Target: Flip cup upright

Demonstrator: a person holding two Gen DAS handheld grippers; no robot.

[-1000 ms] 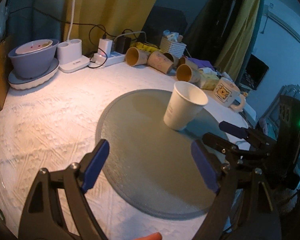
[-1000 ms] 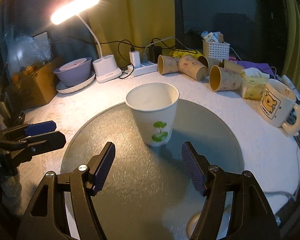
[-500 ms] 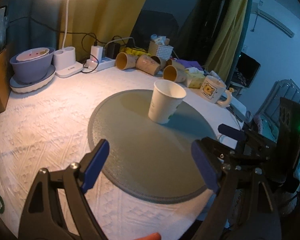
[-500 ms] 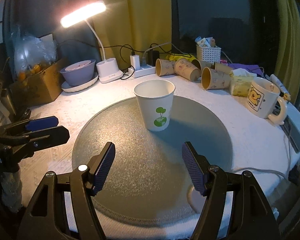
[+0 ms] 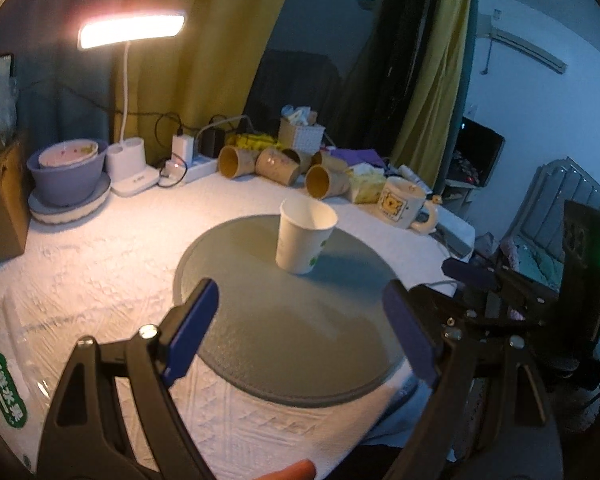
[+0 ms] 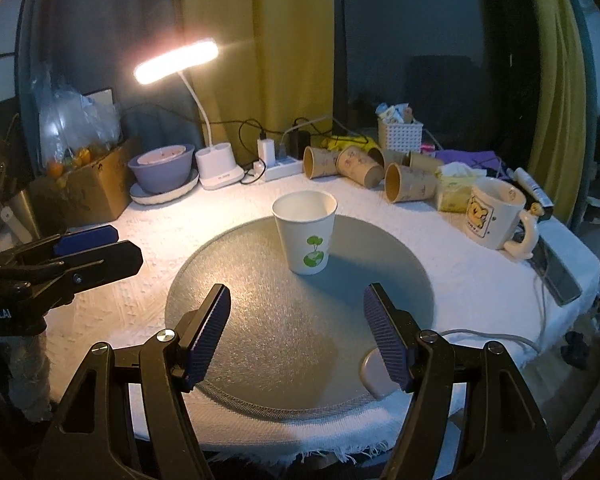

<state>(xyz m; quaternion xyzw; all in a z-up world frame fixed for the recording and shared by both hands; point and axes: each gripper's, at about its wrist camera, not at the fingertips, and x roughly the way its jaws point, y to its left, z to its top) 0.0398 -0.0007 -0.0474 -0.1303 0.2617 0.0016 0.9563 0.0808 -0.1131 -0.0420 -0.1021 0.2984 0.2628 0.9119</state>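
A white paper cup (image 5: 305, 236) with a green leaf print stands upright, mouth up, on a round grey mat (image 5: 292, 320); it also shows in the right wrist view (image 6: 306, 238) on the mat (image 6: 300, 320). My left gripper (image 5: 300, 328) is open and empty, well back from the cup near the mat's front edge. My right gripper (image 6: 298, 330) is open and empty, also back from the cup. Each gripper shows in the other's view: the right one (image 5: 472, 276) at the right, the left one (image 6: 76, 248) at the left.
A lit desk lamp (image 6: 204, 120), a purple bowl (image 6: 162, 168) on a plate, a power strip (image 6: 278, 168), several brown paper cups lying on their sides (image 6: 364, 168), a tissue pack and a bear mug (image 6: 494, 214) line the back and right. A cardboard box (image 6: 84, 188) stands at left.
Both grippers have pulled back and up from the cup, which now looks smaller and farther. The cup stays upright on the mat. Both jaws stay open.
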